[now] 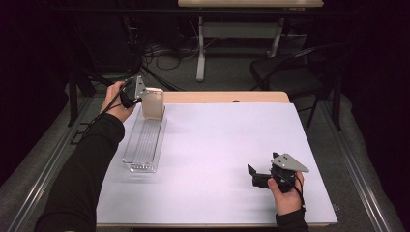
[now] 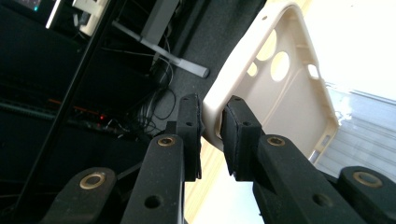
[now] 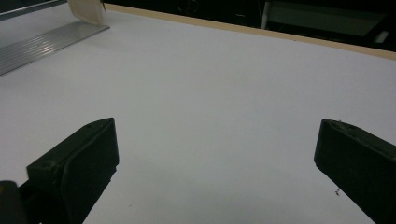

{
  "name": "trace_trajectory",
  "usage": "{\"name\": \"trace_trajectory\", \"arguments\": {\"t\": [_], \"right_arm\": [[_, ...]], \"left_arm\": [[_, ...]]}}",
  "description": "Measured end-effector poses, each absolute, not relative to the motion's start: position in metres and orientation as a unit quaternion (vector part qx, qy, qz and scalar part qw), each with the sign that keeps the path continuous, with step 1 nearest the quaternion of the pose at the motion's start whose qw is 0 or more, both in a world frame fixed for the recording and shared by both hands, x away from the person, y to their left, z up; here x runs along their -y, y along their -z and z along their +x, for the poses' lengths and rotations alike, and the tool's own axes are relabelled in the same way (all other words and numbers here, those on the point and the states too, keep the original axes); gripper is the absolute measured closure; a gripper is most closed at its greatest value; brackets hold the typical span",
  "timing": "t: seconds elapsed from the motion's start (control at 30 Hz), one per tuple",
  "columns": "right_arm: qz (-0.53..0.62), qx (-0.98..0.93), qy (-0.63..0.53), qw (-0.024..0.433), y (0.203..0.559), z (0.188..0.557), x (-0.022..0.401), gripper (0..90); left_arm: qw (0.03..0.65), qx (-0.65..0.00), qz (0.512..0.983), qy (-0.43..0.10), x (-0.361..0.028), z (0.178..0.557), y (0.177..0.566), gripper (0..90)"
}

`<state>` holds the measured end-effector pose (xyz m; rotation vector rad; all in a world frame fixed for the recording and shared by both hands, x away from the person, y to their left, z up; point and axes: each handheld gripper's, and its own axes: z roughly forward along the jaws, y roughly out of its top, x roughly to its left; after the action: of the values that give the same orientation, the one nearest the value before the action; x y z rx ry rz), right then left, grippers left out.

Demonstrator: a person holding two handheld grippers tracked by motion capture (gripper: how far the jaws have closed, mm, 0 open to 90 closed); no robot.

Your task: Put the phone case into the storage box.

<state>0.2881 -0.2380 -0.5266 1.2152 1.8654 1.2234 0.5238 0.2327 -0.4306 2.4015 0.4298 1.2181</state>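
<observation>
A beige phone case (image 1: 153, 103) stands upright at the far end of a clear ridged rack (image 1: 143, 140) on the left of the white table. My left gripper (image 1: 138, 96) is shut on the case's edge. In the left gripper view both pads pinch the case's rim (image 2: 212, 126), and the case (image 2: 285, 88) shows its hollow inside with camera cut-outs. My right gripper (image 1: 252, 175) rests low over the table at the near right, pointing left, with its jaws wide apart and nothing between them (image 3: 215, 154). The case's lower corner (image 3: 86, 10) and the rack (image 3: 46, 39) appear at the top left of the right gripper view.
The white table top (image 1: 222, 145) has a wooden far edge (image 1: 227, 96). Beyond it stand a black chair (image 1: 290, 72), a desk leg (image 1: 200, 48) and cables on the floor. A metal rail (image 1: 358, 169) runs along the right side.
</observation>
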Motion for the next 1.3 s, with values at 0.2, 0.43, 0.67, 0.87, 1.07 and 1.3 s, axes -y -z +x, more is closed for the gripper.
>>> {"name": "trace_trajectory", "arguments": {"t": [0.2,0.43,0.67,0.87,1.07,1.3], "right_arm": [[0.455,-0.706,-0.457,0.293,0.529,0.288,0.237,0.0],[0.455,-0.708,-0.454,0.293,0.529,0.288,0.236,0.0],[0.455,-0.709,-0.453,0.293,0.531,0.288,0.236,0.0],[0.457,-0.71,-0.452,0.287,0.532,0.288,0.235,0.0],[0.454,-0.712,-0.452,0.287,0.533,0.288,0.234,0.0],[0.453,-0.712,-0.453,0.288,0.533,0.288,0.233,0.0]], "left_arm": [[0.201,-0.171,0.861,-0.435,-0.238,0.53,0.433,77.3],[0.192,-0.188,0.861,-0.432,-0.243,0.537,0.436,74.7],[0.197,-0.198,0.859,-0.43,-0.242,0.541,0.437,71.7],[0.193,-0.201,0.86,-0.428,-0.241,0.542,0.437,70.7],[0.195,-0.203,0.855,-0.436,-0.243,0.542,0.435,65.1],[0.196,-0.203,0.853,-0.44,-0.245,0.54,0.434,54.7]]}}
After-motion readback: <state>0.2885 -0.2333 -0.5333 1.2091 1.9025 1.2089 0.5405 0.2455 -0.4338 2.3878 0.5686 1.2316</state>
